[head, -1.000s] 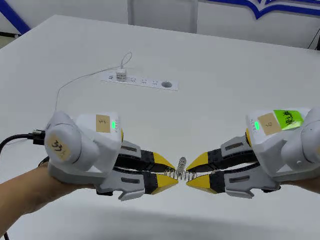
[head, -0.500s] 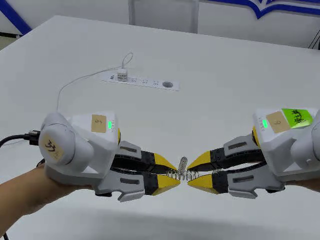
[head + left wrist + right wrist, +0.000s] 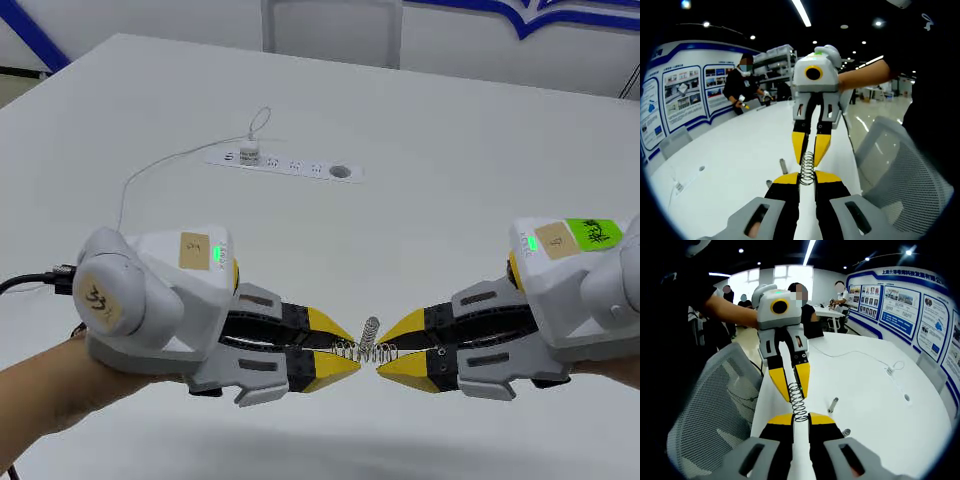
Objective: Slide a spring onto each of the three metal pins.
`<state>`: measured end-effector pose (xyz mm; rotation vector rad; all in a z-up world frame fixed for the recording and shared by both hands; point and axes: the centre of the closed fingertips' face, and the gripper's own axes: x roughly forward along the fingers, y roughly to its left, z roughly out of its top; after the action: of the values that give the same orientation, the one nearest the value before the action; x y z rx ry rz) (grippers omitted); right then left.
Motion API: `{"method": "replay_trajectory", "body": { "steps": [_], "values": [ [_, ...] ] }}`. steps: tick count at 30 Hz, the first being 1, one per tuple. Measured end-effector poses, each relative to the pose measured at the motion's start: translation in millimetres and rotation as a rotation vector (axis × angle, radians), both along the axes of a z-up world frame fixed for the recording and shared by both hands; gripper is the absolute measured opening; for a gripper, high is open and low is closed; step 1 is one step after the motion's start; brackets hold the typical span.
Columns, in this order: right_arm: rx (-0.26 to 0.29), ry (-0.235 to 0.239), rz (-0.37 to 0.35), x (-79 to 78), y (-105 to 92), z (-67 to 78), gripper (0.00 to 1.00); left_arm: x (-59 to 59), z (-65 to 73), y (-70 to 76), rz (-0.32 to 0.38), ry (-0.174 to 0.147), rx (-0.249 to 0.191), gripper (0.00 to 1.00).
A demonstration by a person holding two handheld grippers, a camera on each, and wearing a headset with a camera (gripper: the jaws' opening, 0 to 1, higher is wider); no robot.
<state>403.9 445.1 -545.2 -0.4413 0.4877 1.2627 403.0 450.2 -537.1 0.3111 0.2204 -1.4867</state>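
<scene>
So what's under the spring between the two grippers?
White table lies beneath the spring; a metal pin rests beside it, not under. The patch below the jaws is hidden.

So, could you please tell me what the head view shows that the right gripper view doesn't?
Head view: the white housing and green sticker of the right gripper. Right gripper view: a mesh chair, two metal pins on the table, people and blue wall posters. Both: the spring held by that gripper and the left gripper.

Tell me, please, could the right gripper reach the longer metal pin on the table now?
Probably not yet: the right gripper is shut on the spring, whose other end the left gripper holds. The way to the pin itself looks free.
</scene>
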Motion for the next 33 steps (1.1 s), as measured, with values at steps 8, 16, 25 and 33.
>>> {"method": "replay_trajectory", "body": {
  "steps": [8,16,25,33],
  "values": [
    [0.099,0.008,-0.039,1.3,3.3,19.1,0.11,2.3,-0.4,-0.5,0.019,0.020,0.010,0.10],
    [0.124,0.019,-0.046,-0.2,8.1,22.0,0.11,4.1,-2.9,1.4,0.029,0.025,0.024,0.10],
    [0.200,0.028,-0.061,0.1,14.7,35.8,0.11,2.6,-2.3,-1.4,0.027,0.058,0.014,0.11],
    [0.251,0.000,-0.057,5.6,32.7,49.9,0.11,5.3,0.2,-8.9,0.043,0.034,0.003,0.11]
  ]
}}
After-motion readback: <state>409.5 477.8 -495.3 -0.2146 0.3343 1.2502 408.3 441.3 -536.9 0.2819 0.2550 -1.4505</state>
